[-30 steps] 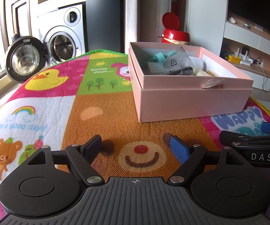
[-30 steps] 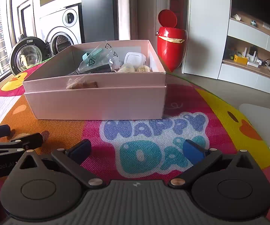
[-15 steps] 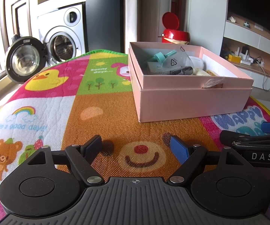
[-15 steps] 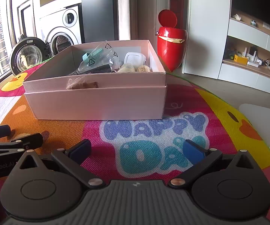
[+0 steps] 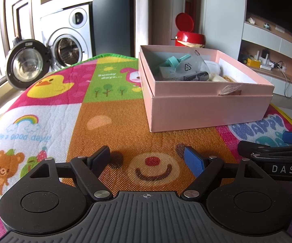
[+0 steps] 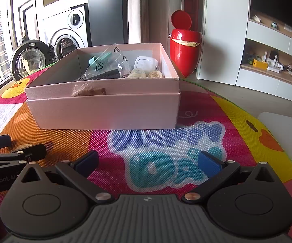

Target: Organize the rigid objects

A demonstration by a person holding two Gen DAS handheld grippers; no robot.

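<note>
Grippers — our left (image 5: 147, 159) and right (image 6: 148, 161) — rest spread and empty on the colourful cartoon play mat (image 5: 64, 109), the filled pink cardboard box (image 6: 103, 109) just ahead; nothing loose seems left to gather.

Two low wrist views facing forward over the mat (image 5: 113, 125), both near the pink box (image 6: 105, 111).
</note>
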